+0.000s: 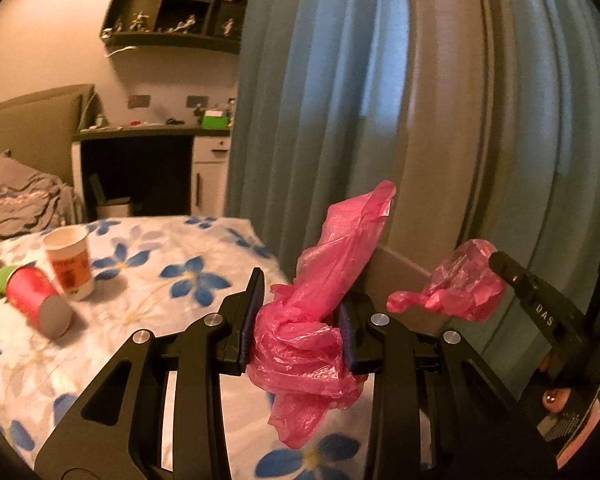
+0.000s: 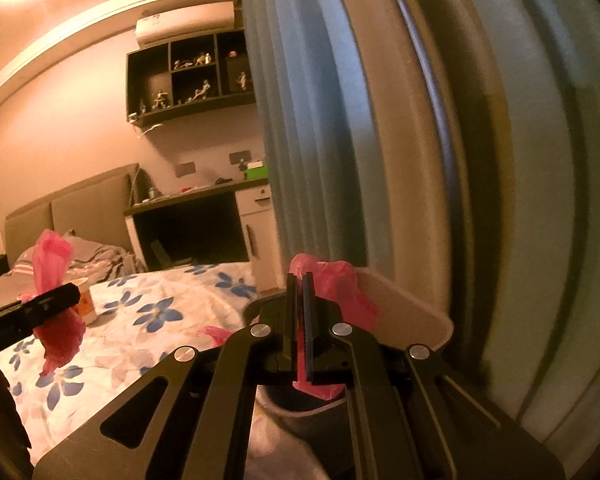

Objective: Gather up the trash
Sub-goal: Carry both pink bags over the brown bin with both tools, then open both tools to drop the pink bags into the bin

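My left gripper [image 1: 300,300] is shut on a crumpled pink plastic bag [image 1: 300,348], which sticks up and hangs down between its pads. To the right, my right gripper [image 1: 496,260] pinches another bunch of pink plastic [image 1: 460,284]. In the right wrist view the right gripper [image 2: 299,280] is shut on thin pink plastic [image 2: 340,288] above a grey bin [image 2: 416,304]. The left gripper [image 2: 74,292] holds its pink bunch [image 2: 56,256] at the far left. Whether the two bunches join I cannot tell. On the bed stands a white paper cup [image 1: 70,262], with a red cup [image 1: 36,300] lying beside it.
The bed has a floral sheet [image 1: 160,280] and a rumpled grey blanket [image 1: 16,200] near the headboard. Blue-grey curtains [image 1: 380,100] hang close on the right. A dark desk [image 1: 140,160] and a wall shelf with figurines [image 1: 176,4] stand at the back.
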### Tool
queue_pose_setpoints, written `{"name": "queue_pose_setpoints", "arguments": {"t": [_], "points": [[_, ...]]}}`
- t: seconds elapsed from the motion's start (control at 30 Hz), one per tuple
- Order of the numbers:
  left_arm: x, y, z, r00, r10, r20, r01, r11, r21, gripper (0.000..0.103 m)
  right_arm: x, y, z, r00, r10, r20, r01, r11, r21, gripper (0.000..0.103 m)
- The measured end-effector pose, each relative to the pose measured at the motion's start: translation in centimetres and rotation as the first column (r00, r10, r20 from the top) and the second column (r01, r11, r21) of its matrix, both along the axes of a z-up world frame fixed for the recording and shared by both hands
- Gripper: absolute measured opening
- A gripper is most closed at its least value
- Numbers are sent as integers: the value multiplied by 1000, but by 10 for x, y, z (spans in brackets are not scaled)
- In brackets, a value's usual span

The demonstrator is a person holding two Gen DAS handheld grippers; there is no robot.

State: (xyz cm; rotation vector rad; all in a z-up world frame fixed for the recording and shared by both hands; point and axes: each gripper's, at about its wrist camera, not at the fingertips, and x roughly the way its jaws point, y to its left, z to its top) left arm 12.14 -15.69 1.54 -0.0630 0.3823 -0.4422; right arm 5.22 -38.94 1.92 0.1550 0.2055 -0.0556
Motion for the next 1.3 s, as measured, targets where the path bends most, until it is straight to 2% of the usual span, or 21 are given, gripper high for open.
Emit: {"name": "queue_pose_setpoints", "arguments": {"t": [0.3, 0.6, 0.93, 1.3], "points": [[29, -56, 8, 995, -96, 17, 97, 995, -24, 32, 7, -20, 10, 997, -55, 52, 57, 998, -24, 3], [52, -100, 3, 983, -182, 19, 182, 983, -20, 32, 21, -34, 4, 995, -78, 54, 78, 997, 11, 3], [84, -120, -15, 971, -238, -31, 236, 970, -55, 33, 40, -39, -3, 997, -66, 45, 66, 998, 17, 3], [106, -132, -31, 966, -252, -67, 246, 966, -84, 33, 57, -39, -14, 999, -41, 15, 41, 999, 27, 3]]}}
